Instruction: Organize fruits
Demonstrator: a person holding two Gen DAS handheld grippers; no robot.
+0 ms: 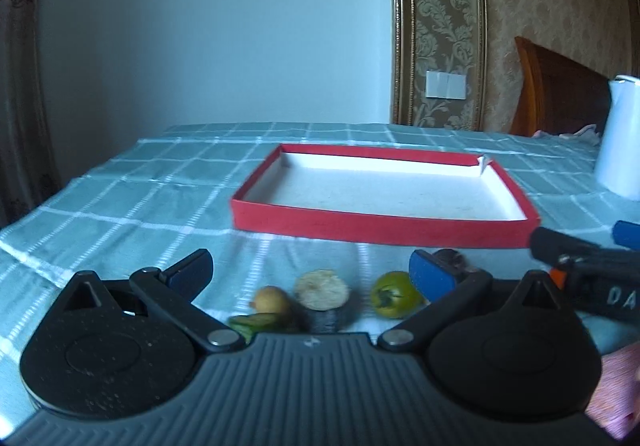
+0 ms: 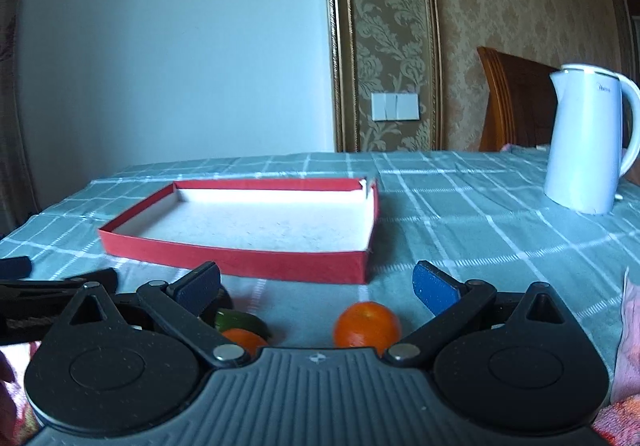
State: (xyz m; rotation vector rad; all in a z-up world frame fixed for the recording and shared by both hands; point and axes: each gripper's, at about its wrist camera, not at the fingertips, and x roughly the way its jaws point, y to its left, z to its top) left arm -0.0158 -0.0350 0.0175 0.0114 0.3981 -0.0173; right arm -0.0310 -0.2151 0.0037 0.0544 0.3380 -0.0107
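Green checked cloth (image 1: 120, 197) covers the table, and a shallow red tray (image 1: 380, 234) lies on it with nothing inside. Both the left gripper (image 1: 312, 274) and the right gripper (image 2: 316, 286) have their jaws spread wide, holding nothing. Near the tray's front wall rest a green tomato (image 1: 394, 294), a pale round fruit (image 1: 322, 290) and an orange (image 2: 367, 324).

A white kettle (image 2: 588, 141) stands on the blue checked tablecloth (image 2: 460, 213). Behind the table is a brown wooden chair (image 2: 516, 101). A white light switch (image 2: 395, 106) sits on the flowery wall.
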